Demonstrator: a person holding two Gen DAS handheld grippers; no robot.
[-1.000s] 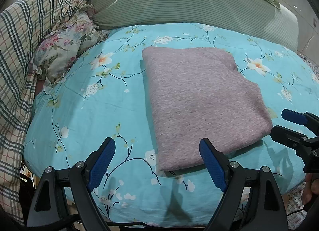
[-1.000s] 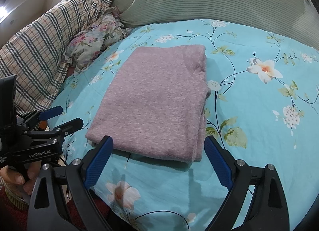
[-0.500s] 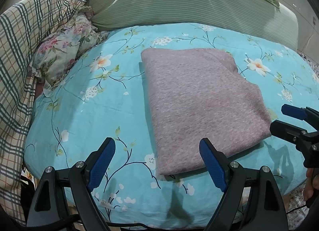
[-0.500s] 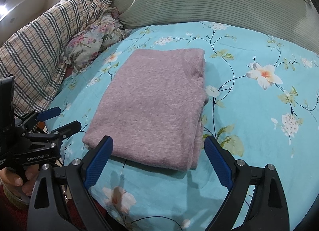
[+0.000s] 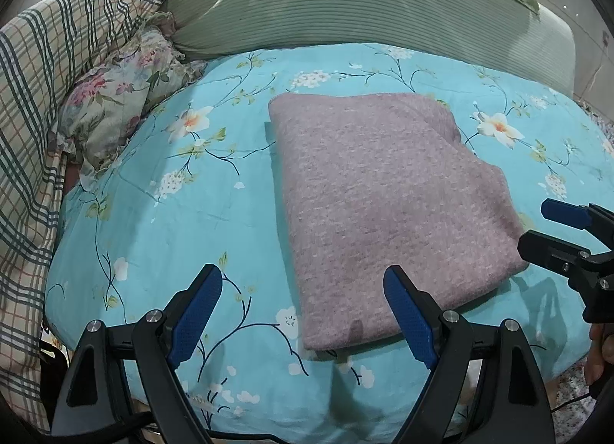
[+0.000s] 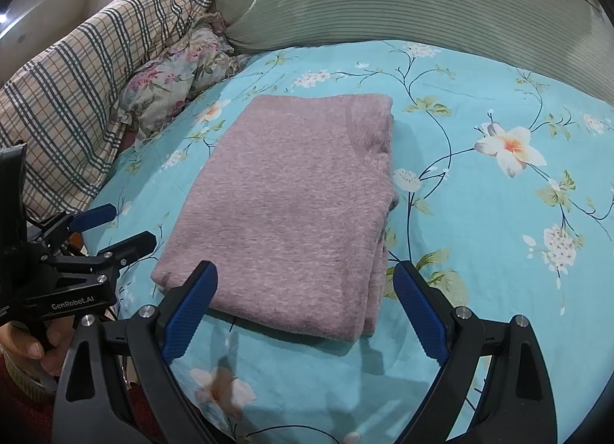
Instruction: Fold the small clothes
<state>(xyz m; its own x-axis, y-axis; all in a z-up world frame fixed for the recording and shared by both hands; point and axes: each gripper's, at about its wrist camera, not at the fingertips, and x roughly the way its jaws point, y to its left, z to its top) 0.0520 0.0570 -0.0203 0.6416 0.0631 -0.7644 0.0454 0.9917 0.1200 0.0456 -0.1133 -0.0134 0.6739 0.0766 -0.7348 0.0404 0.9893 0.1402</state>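
Change since a second ago: both cameras drawn slightly back and up from the bed; near edge of the folded garment (image 5: 387,213) lower in view, the dark tag at its near corner no longer showing; garment itself unmoved.
Plaid quilt (image 5: 42,106): bunched at far left with a floral pillow (image 5: 122,98) tucked against it, likely pushed aside to free a flat working patch.
Left gripper (image 5: 303,313): blue fingers (image 5: 195,313) spread wide, nothing between them; hovering over the near left corner of the garment, one finger over bare sheet, the other over the knit, apparently straddling the corner without touching.
Folded garment: mauve knit, lying flat near the middle of the turquoise flowered sheet (image 5: 153,236); a tidy rectangle with stacked layers visible along its right edge in the right wrist view, so probably folded already.
Right gripper (image 6: 305,313): fingers (image 6: 420,313) likewise wide apart and empty, framing the near edge of the garment, held clear above it; seemingly poised either for one more fold or for release.
Striped bolster (image 5: 345,2): pale green, lying across the head of the bed behind the garment, well apart from it.
Progress: judged near done for this piece; another halving possible, though not certain.
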